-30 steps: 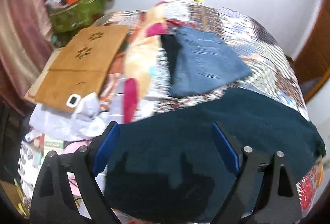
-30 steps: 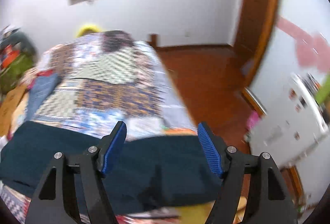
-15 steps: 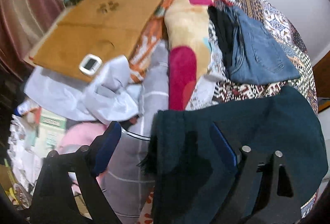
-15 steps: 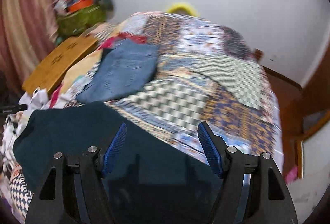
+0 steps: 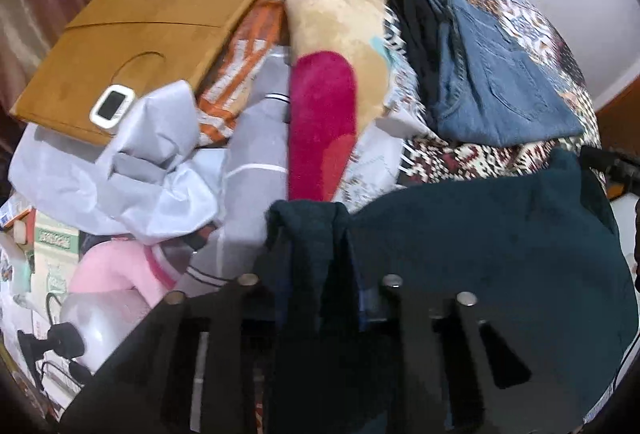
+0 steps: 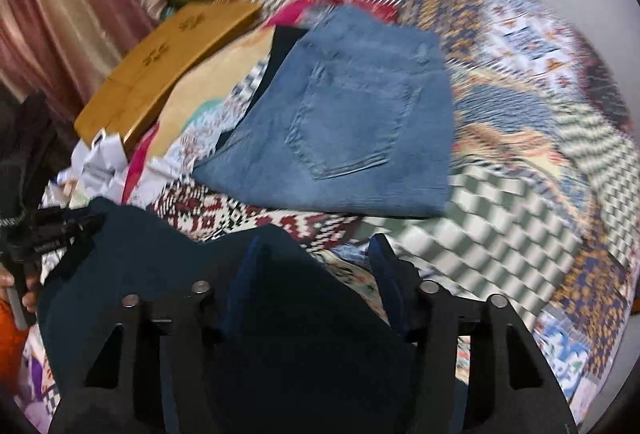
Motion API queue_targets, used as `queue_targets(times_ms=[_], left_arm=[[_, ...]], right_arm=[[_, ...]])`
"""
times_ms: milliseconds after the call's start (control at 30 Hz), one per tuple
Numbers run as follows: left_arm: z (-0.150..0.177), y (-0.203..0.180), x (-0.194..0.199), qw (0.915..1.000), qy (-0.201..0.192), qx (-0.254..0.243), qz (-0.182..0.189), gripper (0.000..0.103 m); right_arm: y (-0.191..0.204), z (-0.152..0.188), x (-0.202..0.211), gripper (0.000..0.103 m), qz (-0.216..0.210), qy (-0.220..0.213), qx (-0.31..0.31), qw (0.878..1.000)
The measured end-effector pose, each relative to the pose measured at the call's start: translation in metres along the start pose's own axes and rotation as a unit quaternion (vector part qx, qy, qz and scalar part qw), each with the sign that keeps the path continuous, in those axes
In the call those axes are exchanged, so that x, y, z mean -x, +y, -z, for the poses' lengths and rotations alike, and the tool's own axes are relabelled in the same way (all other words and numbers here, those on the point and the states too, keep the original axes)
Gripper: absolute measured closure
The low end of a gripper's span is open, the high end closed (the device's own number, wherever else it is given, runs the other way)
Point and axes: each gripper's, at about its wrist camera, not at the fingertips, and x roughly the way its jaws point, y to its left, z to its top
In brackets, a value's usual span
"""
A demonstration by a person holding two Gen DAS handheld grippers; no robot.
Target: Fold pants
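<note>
The dark teal pants (image 5: 500, 246) lie across the near edge of the patchwork bed. My left gripper (image 5: 320, 282) is shut on a bunched corner of these pants at their left end. In the right wrist view the same teal pants (image 6: 160, 274) fill the lower left, and my right gripper (image 6: 316, 266) is open, with its blue fingers (image 6: 384, 274) either side of the cloth's right edge. The left gripper (image 6: 56, 230) also shows at the far left of that view, on the cloth's far corner.
Folded blue jeans (image 5: 500, 74) (image 6: 352, 114) lie on the quilt (image 6: 540, 154) beyond the teal pants. A wooden lap tray (image 5: 152, 22), a white timer (image 5: 112, 106), crumpled white cloth (image 5: 132, 170) and a plush blanket (image 5: 332, 46) crowd the left side.
My left gripper has closed on the teal pants' left corner. My right gripper swung left from the bed's right edge over the pants' right end and narrowed its opening.
</note>
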Motion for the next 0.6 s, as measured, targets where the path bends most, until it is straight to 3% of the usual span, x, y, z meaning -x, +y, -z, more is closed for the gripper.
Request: queue_targets(times_ms=[100,133,200,300,433,567,600], left_arm=[[-0.001,-0.005,0.001,0.9996,-0.015,-0.012,-0.023,0.087],[0.0,-0.011,0.003,0.9984,-0.026,-0.025,-0.043,0.094],[0.0,-0.013,0.003,0.9945,-0.039,-0.038,-0.09,0.095],[-0.007,0.0,0.001,0.9964,-0.031,-0.018,-0.076,0.095],[-0.013,0.014,0.007,0.9972,-0.034,-0.002,-0.066,0.095],[-0.021,0.013,0.015,0.9941,-0.05,-0.021,-0.094,0.094],[-0.023,0.012,0.017,0.9924,-0.056,-0.027,-0.106,0.099]], right_arm=[[0.009,0.0,-0.014,0.056,-0.006,0.029,0.021,0.999],[0.012,0.001,-0.014,0.061,-0.009,0.026,0.028,0.999],[0.016,0.001,-0.013,0.093,-0.002,0.012,0.028,1.0],[0.026,0.003,-0.014,0.097,0.025,-0.005,0.042,0.999],[0.034,-0.006,-0.003,0.099,0.032,-0.03,0.046,0.998],[0.041,-0.028,0.008,0.103,0.019,-0.056,0.043,0.997],[0.042,-0.036,0.01,0.103,0.02,-0.064,0.041,0.997]])
